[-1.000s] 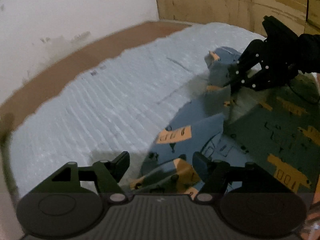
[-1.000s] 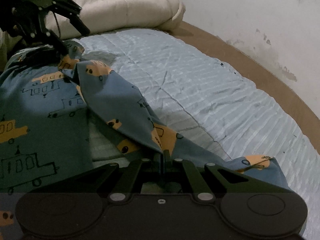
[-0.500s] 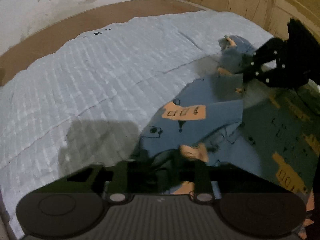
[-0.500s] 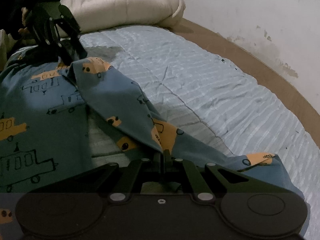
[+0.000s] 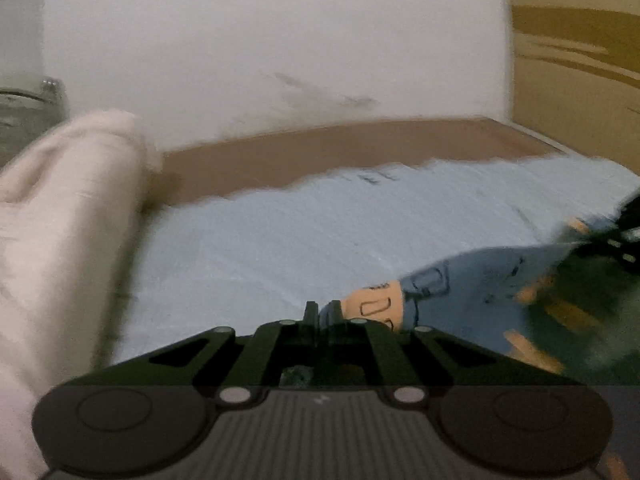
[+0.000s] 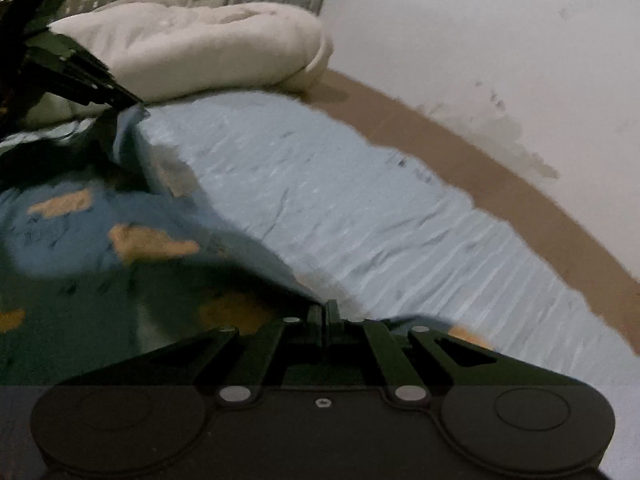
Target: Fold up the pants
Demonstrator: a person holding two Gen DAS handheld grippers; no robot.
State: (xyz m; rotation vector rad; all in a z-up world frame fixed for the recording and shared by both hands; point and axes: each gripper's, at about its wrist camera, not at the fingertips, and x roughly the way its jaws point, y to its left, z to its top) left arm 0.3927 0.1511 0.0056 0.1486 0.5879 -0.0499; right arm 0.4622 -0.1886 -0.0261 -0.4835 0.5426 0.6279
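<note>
While both my claws grip the same edge of the pants (image 6: 72, 216), the fold turns on the line strung between them. My left claw (image 5: 320, 312) has just been closing and now pinches the cloth near an orange print, with fabric caught between its pressed-together fingers. My right claw (image 6: 325, 312) is clamped on the edge too, its fingers tight together with blue cloth running out from them. In the right view the held edge stretches away from my right claw, up and leftward, to my left claw at the far end; that is the long axis. Most of the pants lie on the bed (image 6: 360, 200) to the left of that line, dark and partly blurred. A cream blanket (image 6: 208, 44) sits beyond, near the headboard. I judge that the edge must next carry sideways across the rest, both claws level.
</note>
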